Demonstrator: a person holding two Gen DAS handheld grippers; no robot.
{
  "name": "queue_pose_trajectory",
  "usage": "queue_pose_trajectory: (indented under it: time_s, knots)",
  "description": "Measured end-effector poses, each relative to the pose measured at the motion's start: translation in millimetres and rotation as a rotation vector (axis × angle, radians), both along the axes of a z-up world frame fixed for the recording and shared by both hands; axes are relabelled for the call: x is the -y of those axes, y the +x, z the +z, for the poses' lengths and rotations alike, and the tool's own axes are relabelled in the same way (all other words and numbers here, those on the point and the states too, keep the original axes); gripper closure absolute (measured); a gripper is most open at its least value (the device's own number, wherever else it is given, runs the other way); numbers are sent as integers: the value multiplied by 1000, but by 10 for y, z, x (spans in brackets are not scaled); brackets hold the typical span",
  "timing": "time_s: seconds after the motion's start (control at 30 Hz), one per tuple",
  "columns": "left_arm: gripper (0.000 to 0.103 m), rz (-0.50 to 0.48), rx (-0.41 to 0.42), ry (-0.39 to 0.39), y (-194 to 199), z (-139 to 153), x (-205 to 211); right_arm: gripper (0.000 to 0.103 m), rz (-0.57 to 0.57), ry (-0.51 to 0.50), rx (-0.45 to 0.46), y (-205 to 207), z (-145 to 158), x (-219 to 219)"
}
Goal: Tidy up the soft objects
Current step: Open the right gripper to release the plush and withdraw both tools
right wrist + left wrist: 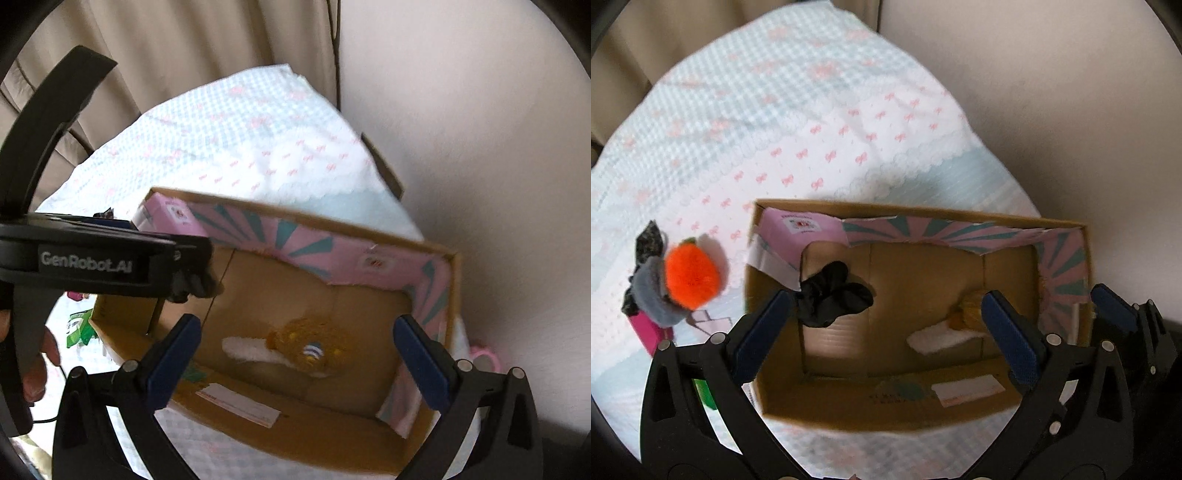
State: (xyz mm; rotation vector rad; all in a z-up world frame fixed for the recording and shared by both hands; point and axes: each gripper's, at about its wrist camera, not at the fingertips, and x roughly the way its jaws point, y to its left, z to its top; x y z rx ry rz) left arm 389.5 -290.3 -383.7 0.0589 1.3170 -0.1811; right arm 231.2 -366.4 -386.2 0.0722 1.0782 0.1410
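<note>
A cardboard box (849,406) sits on a desk with a checked cloth (746,122), beside a plain wall (1052,92) and curtain (184,48). Inside lie a black scrunchie (834,291) and, perhaps, a yellow plush toy (306,347). Both tools, left (886,321) and right (299,354), are wide open and empty.

A table is covered by a pale blue and white cloth (798,122) printed with pink bows. Beige curtains (192,51) hang behind its far edge, beside a plain wall (480,147).
</note>
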Motion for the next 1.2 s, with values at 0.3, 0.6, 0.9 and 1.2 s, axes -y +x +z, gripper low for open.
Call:
queue_pose_trajectory:
  time_s: [0.3,0.6,0.9,1.2]
  knots:
    - [0,-22,131,23,-422,755,-34,0,-81,20,53,-237,595,66]
    - [0,-18,309,-8,-1160,1751,-401,0,-137,1,105,-740,1306,-46]
    - [0,-32,506,-25,-2048,2609,-1011,0,-204,-22,244,-1439,2080,-401]
    - [0,-25,628,-49,-2855,2996,-1921,0,-274,-18,395,-2225,2590,-1043]
